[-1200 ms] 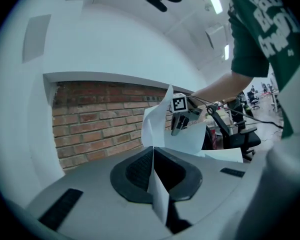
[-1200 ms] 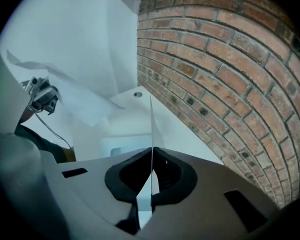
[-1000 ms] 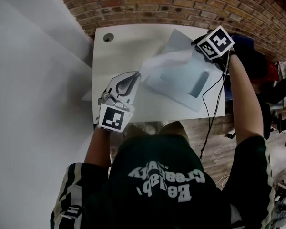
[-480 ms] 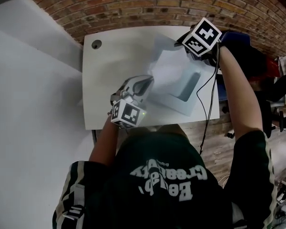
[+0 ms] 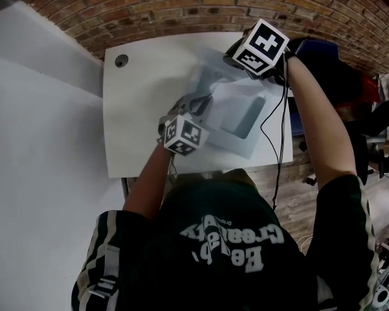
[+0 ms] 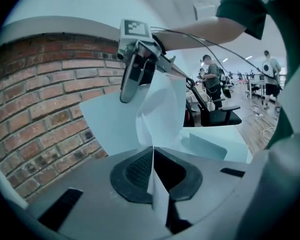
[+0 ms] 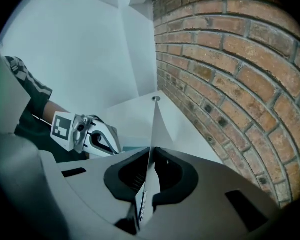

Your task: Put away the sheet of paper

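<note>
L gripper (image 6: 153, 150) clamped on thin white paper sheet (image 6: 162, 111), angled toward pale plastic folder (image 5: 236, 141) on white table (image 5: 136, 109); R gripper (image 7: 151, 149) shut, pinching cover (image 7: 157, 126) up, prob. to keep the mouth open.

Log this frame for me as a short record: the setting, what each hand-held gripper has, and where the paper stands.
setting: white table against a brick wall
left hand-held gripper: shut on the sheet of paper
right hand-held gripper: shut on the folder cover, which is raised off the table
folder: pale, translucent, lying open on the table
paper status: over the open folder, gripped, not yet released
</note>
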Demonstrator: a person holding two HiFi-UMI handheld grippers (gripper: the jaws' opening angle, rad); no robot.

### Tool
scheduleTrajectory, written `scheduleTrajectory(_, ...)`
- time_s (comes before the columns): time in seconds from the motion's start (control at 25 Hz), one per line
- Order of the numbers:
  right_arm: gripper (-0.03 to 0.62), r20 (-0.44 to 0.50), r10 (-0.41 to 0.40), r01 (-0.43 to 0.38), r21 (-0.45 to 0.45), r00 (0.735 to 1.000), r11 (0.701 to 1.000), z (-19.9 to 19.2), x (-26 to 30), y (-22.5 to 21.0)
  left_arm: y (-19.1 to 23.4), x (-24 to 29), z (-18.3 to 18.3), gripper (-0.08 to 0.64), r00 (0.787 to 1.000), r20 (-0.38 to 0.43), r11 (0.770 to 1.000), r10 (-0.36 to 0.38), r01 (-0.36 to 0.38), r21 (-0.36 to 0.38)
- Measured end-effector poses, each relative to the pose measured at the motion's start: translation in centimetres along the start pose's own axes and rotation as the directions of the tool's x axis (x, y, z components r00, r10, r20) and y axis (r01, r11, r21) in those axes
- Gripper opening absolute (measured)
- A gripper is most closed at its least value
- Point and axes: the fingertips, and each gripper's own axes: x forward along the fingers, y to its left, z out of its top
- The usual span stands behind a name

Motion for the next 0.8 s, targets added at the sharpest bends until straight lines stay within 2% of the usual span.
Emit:
scheduleTrajectory(0.12,0.002,0.013,0.004,-0.004,-0.006,1.000,1.000,0.2,0.1,-0.1,0.2,2.1,-0.4,0.003,0.999,-0.032,1.000,-0.014,0.015,0.027)
scheduleTrajectory(0.48,0.002,0.030,0.021,-0.021,-0.012,0.999,1.000,0.9,0.3,-0.1,0.9,7.4,-2.8,0.003,0.990,-0.136,0.998,-0.034,0.041,0.047)
scheduleTrajectory(0.64,0.003,0.035,0.022,-0.021,-0.012,0.999,1.000,0.8,0.5,-0.2,0.5,9.2,-4.5,0.005,0.970,-0.229,0.995,-0.083,0.094,0.035)
scheduleTrajectory(0.8,0.003,0.045,0.024,-0.024,-0.007,0.999,1.000,0.8,0.3,-0.4,0.5,9.6,-5.6,0.008,0.951,-0.301,0.993,-0.072,0.096,0.067)
